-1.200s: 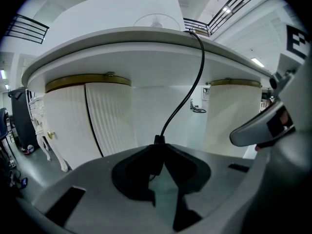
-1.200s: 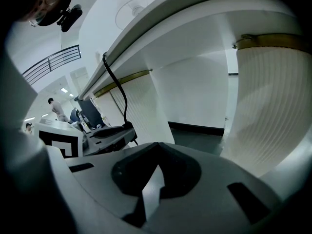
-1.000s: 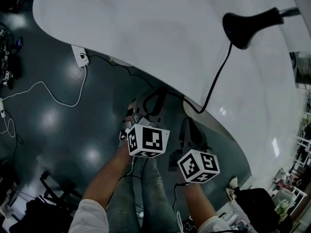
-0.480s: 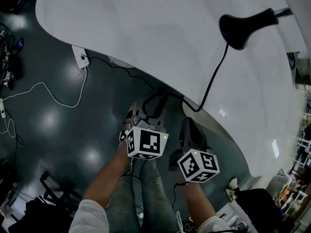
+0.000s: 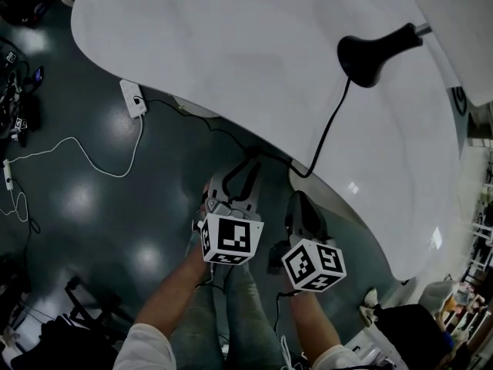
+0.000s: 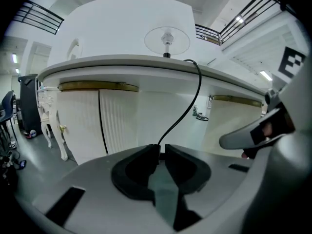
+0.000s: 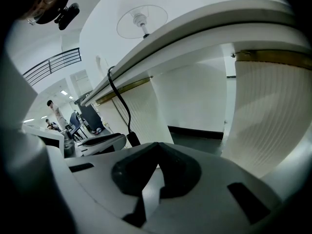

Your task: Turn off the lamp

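Note:
A black lamp [image 5: 371, 54] stands on the white table [image 5: 231, 52]. Its black cord [image 5: 327, 133] runs over the table edge and down to my left gripper [image 5: 233, 183]. In the left gripper view the cord [image 6: 187, 108] ends in the narrow gap at the jaw tips of the left gripper [image 6: 161, 149]. Those jaws have just been opening, and the pads do not press on the cord. The right gripper view shows a thicker black piece on the cord [image 7: 132, 139] by the left jaws. My right gripper [image 5: 302, 210] hangs beside it below the table edge, and the right gripper [image 7: 157, 145] is shut and empty.
A white power strip [image 5: 132, 99] and a white cable [image 5: 77, 149] lie on the dark floor at left. White ribbed panels [image 6: 117, 126] close the table's underside. The holder's legs [image 5: 231, 314] are below. A dark bag [image 5: 408, 322] sits at bottom right.
The left gripper has risen slightly and rolled, so its marker cube faces the camera more squarely. The head view has shifted, so the lamp sits further left. The right gripper has stayed put.

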{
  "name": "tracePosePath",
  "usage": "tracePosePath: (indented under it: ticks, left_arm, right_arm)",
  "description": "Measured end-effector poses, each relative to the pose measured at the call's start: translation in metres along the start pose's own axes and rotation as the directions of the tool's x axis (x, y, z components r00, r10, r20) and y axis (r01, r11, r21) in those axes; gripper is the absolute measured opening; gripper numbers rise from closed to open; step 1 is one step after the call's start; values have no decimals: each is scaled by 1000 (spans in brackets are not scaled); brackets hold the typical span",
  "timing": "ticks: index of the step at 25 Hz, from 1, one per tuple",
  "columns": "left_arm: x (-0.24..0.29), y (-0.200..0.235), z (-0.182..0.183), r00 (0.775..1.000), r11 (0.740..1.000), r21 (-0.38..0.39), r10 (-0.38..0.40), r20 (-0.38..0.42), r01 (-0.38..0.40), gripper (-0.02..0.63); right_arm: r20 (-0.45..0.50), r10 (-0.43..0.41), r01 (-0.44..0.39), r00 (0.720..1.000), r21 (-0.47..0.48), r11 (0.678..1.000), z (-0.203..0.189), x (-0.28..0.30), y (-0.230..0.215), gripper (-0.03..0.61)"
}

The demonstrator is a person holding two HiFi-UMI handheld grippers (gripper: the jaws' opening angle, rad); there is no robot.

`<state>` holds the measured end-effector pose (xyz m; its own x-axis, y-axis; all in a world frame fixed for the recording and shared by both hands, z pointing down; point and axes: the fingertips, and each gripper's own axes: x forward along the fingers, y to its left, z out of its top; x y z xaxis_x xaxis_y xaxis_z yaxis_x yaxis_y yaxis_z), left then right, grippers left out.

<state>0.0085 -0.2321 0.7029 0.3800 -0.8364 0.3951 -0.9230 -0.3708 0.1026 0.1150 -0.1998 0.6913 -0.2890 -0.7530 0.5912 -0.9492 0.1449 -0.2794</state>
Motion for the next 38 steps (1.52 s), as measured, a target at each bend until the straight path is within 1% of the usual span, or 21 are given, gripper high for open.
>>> tracePosePath:
  ticks: [3,5,10,14,19,22,25,32,38]
  left_arm:
    - [-8,-3,8,1000,1000,0,7,-2,-7,26]
    - [-13,-4,13,1000,1000,-5,11,-3,-11,11]
    - [-27,-7,23,1000,999,-40,13,-12,-13,8]
    - [-41,-11,28,999,997,-73,15,-38,-18,8]
    - [-62,-25,53,999,998,-59,-2,-41,-1,8]
    - [-76,-33,75,999,997,-80,-9,-41,5,8]
    - [-88,-40,102,999,997,-76,-4,-38,1,8]
    - [-113,-66,173,1000,997,-69,-26,0,26,8]
    - [-134,-75,238,999,997,-70,-10,37,12,8]
  right_arm:
    - [8,1,-1,1000,1,1000,7,-4,2,-2]
    - [15,2,-2,1000,4,1000,11,-5,4,-2]
    - [23,4,-5,1000,11,1000,18,-13,9,-2]
    - [10,9,-9,1000,16,1000,19,-24,16,-2]
    - [-4,45,-45,999,7,999,32,-44,37,-2]
    - [-2,60,-60,998,5,998,47,-59,48,-2]
    - [13,67,-67,998,2,998,69,-75,55,-2]
    - [94,72,-71,993,-8,997,131,-118,66,-2]
    - [171,56,-53,984,-22,998,180,-156,61,-2]
